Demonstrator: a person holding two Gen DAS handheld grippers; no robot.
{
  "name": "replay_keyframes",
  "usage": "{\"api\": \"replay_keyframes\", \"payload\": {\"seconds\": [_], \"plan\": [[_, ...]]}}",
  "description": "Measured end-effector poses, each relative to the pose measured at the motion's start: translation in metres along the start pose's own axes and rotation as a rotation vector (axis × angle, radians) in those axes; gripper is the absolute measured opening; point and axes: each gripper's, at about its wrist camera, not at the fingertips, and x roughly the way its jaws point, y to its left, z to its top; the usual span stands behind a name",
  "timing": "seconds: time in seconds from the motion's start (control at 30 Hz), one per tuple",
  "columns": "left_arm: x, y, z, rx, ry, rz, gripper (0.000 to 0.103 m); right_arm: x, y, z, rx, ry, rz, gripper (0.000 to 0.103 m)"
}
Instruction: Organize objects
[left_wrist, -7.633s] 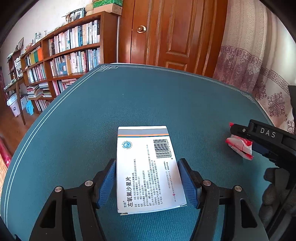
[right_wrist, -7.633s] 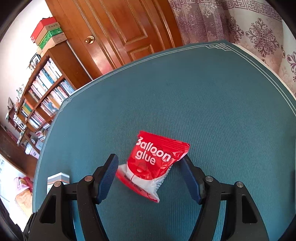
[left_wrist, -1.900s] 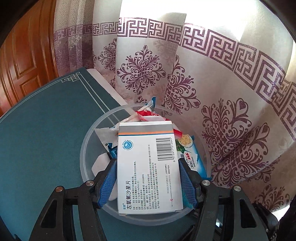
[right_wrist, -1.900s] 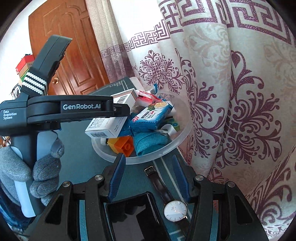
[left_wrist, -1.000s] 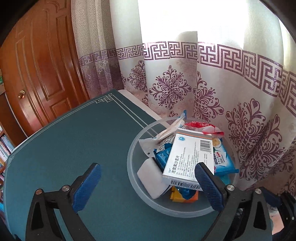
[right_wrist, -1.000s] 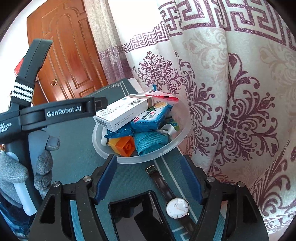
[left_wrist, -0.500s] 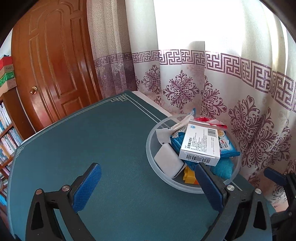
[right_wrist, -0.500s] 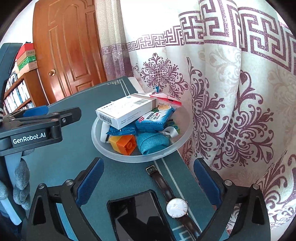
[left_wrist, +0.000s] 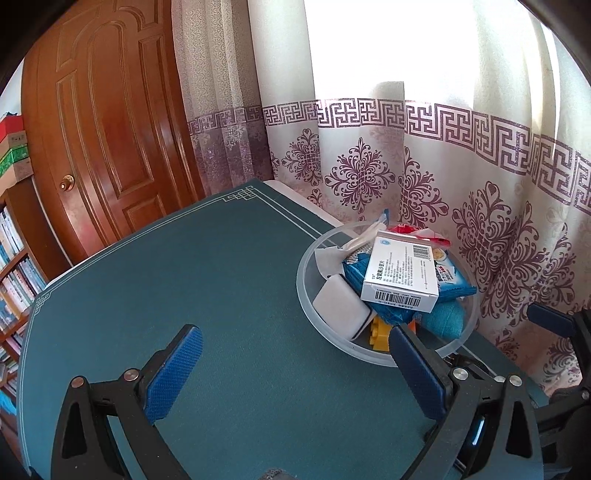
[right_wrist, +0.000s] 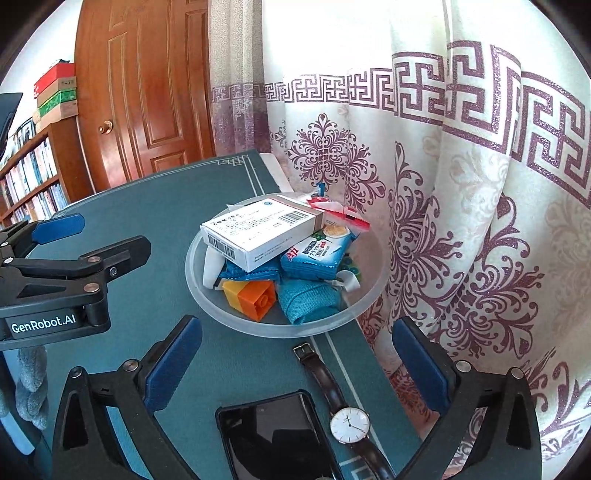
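A clear plastic bowl (left_wrist: 306, 295) (right_wrist: 266, 326) stands at the table's far right edge by the curtain. A white medicine box (left_wrist: 400, 275) (right_wrist: 258, 229) lies on top of its pile, with blue snack packets (right_wrist: 317, 254), a red packet (right_wrist: 340, 212), an orange-yellow block (right_wrist: 253, 295) and a teal cloth (right_wrist: 306, 299). My left gripper (left_wrist: 295, 365) is open and empty, back from the bowl; it also shows in the right wrist view (right_wrist: 79, 240). My right gripper (right_wrist: 295, 365) is open and empty, over a wristwatch (right_wrist: 341, 406) and a black phone (right_wrist: 273, 439).
The table has a teal mat (left_wrist: 203, 277) with a white border line. A patterned curtain (left_wrist: 443, 166) hangs right behind the bowl. A wooden door (left_wrist: 110, 129) and bookshelves (right_wrist: 29, 177) stand beyond the far edge.
My left gripper let go of the medicine box on the bowl's pile, opened wide and drew back to the left. My right gripper opened wider and drew back a little.
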Motion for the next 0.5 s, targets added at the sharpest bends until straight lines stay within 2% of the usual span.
{"api": "replay_keyframes", "payload": {"seconds": [0.17, 0.5], "plan": [[0.0003, 0.0022, -0.0014, 0.0, 0.006, 0.007, 0.103, 0.0042, -0.001, 0.0014, -0.006, 0.011, -0.011, 0.103], [0.0034, -0.0019, -0.0023, 0.013, 0.022, -0.028, 0.103, 0.0103, -0.0061, -0.0026, 0.01, 0.031, -0.006, 0.103]]}}
